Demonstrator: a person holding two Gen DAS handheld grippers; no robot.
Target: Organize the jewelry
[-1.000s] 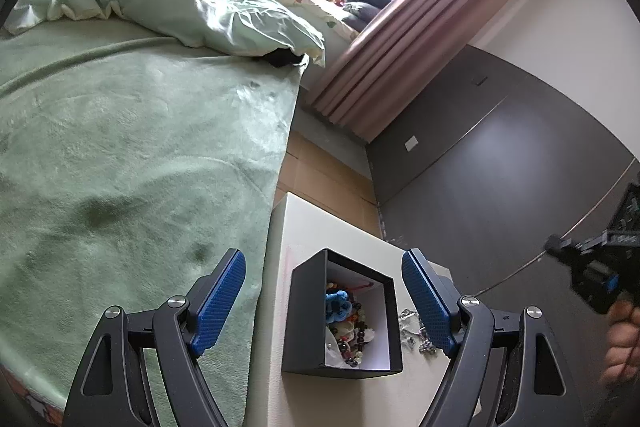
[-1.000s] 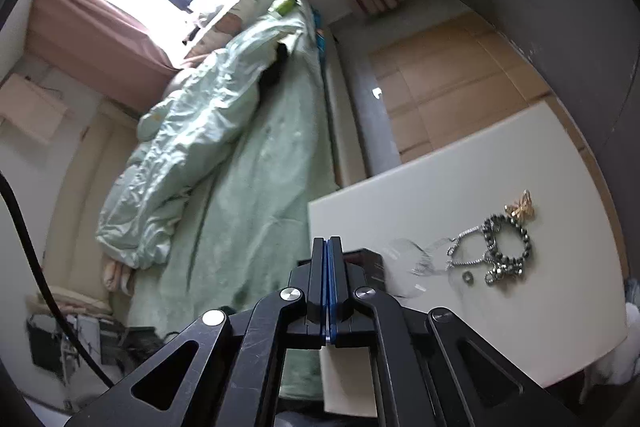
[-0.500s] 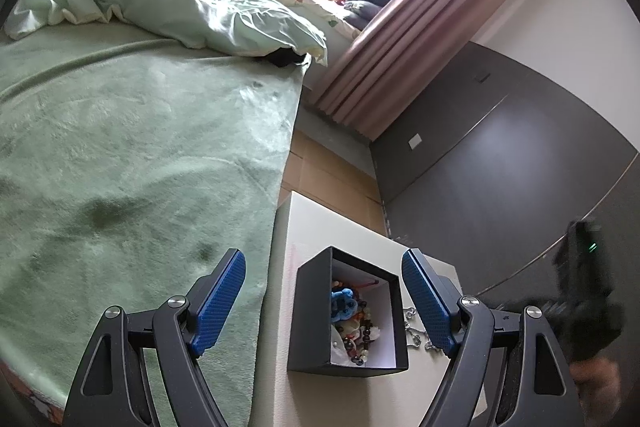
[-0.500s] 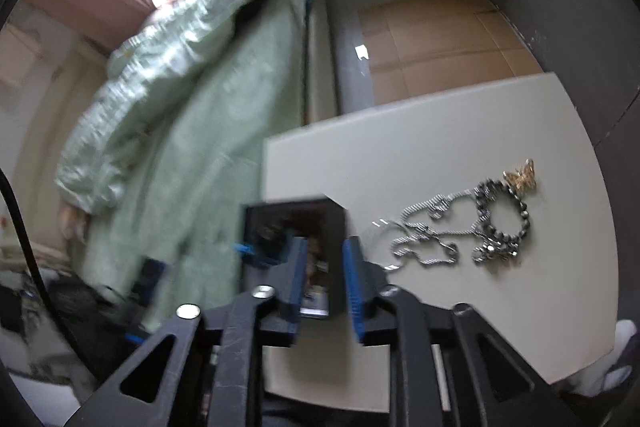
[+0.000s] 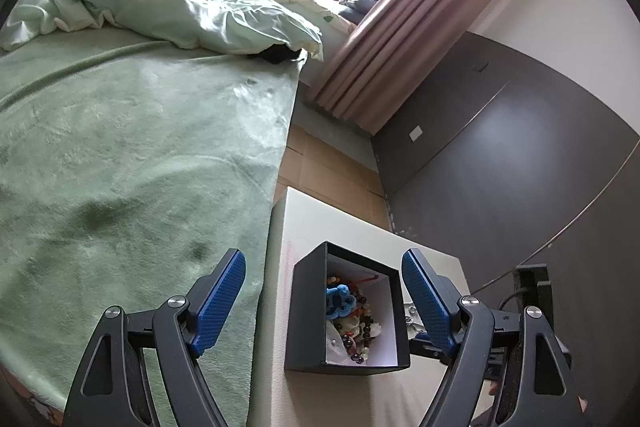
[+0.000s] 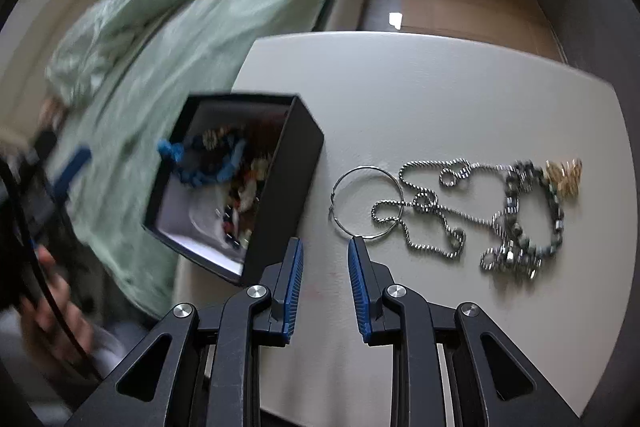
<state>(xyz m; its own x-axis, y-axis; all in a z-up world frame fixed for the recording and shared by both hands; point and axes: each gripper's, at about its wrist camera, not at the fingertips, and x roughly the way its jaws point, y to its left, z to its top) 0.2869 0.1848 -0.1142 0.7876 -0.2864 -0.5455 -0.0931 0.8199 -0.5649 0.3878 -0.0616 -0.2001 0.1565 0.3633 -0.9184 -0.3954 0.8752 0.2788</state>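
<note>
The black box (image 6: 240, 187) is the landmark, standing open on the pale bench (image 6: 440, 87) beside the green bed (image 5: 120, 147). It already holds a heap of beads, a blue knotted piece and small mixed trinkets, so I judge it to be where the loose pieces are meant to go.

My left hand-held gripper (image 5: 322, 301) hangs over the box with its jaws wide, one blue pad on either side of it and touching neither wall; it holds nothing, and I read it as waiting to steady the box.

Just right of the box lies a thin wire hoop (image 6: 366, 203), round and plain. A silver ball chain (image 6: 432, 211) in loose loops crosses the hoop's right edge. Further right, a dark faceted bead bracelet (image 6: 528, 219) is tangled with the chain's end, and a small gold charm (image 6: 564, 175) sits furthest from the box.

My right hand-held gripper (image 6: 324, 259) points steeply down just right of the box, near the hoop's closest edge. Its jaws have just been opening to a narrow gap, with nothing between them.
</note>
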